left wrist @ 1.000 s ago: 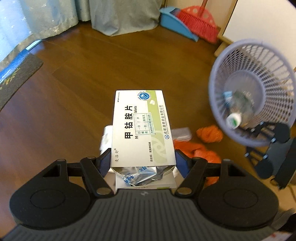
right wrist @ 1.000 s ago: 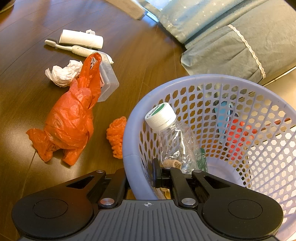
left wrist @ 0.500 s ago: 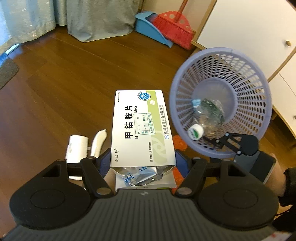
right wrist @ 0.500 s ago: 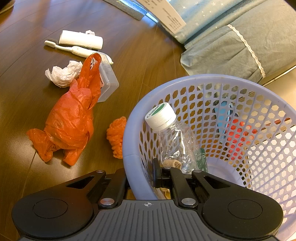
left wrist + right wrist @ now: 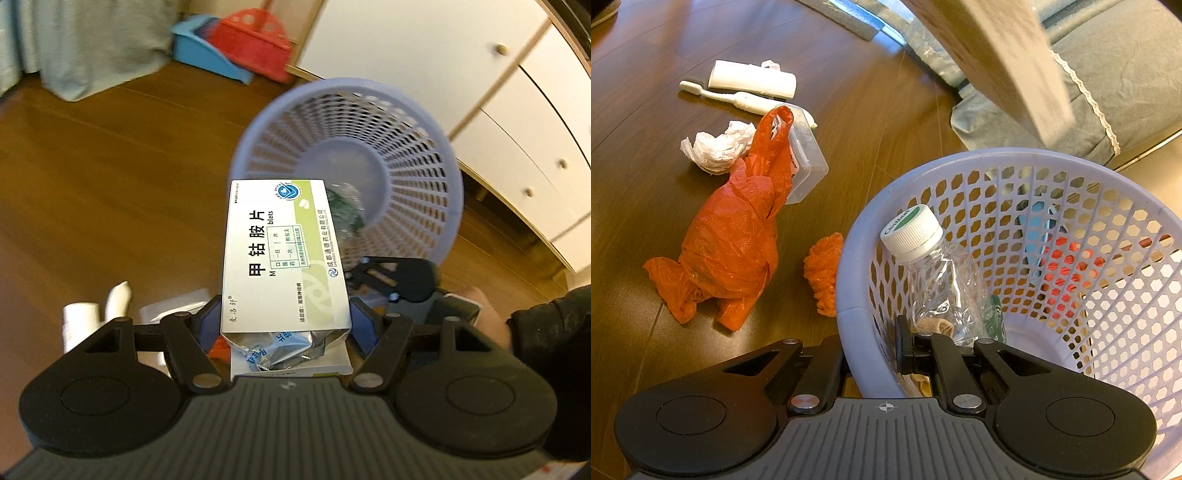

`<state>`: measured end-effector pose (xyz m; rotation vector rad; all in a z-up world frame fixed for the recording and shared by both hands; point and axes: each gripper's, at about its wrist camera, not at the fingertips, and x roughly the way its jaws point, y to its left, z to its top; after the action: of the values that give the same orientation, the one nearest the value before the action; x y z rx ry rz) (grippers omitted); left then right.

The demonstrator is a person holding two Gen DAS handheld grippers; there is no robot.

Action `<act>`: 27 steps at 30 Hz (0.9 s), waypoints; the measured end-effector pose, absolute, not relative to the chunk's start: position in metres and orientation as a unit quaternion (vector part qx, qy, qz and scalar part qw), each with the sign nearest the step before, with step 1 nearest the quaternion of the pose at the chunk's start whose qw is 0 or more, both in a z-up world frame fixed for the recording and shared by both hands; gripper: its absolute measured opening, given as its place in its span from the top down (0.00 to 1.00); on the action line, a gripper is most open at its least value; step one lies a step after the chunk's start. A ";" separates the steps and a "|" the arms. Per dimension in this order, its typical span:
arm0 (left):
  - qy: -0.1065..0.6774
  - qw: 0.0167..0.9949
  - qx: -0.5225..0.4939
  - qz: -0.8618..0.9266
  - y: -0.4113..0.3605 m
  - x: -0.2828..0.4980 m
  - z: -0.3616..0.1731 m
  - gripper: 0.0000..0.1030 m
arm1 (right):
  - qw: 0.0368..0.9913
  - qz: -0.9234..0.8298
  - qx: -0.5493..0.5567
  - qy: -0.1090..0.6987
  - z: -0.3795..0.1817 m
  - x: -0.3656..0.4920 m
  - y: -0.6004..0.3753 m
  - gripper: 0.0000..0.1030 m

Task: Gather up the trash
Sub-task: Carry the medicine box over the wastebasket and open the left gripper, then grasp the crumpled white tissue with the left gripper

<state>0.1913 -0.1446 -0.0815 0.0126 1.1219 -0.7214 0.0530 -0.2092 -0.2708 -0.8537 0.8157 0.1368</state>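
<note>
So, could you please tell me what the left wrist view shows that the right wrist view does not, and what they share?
Only the left wrist view shows the left gripper shut on the printed medicine box, plus the white drawers and the blue dustpan.

Only the right wrist view shows the orange plastic bag, the crumpled tissue and the white bottle cap.

Both show the lavender basket with the crushed bottle inside, and the right gripper clamped on its rim.
</note>
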 end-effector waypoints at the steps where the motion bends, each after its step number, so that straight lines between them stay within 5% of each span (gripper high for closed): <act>1: 0.519 0.785 0.005 -0.339 -0.151 0.194 -0.083 0.36 | 0.829 0.064 -0.402 0.384 -0.271 0.053 -0.209 0.96; 11: 0.475 0.800 -0.046 -0.362 -0.218 0.242 -0.091 0.31 | 0.830 0.064 -0.398 0.386 -0.270 0.056 -0.208 0.96; 27: 0.519 0.851 -0.031 -0.074 -0.041 0.168 -0.170 0.34 | 0.834 0.059 -0.394 0.383 -0.272 0.055 -0.208 0.96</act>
<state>0.1681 -0.0410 -0.1695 -0.0652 1.0938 -0.1555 0.0551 -0.2078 -0.2723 -0.8339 0.8115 0.1260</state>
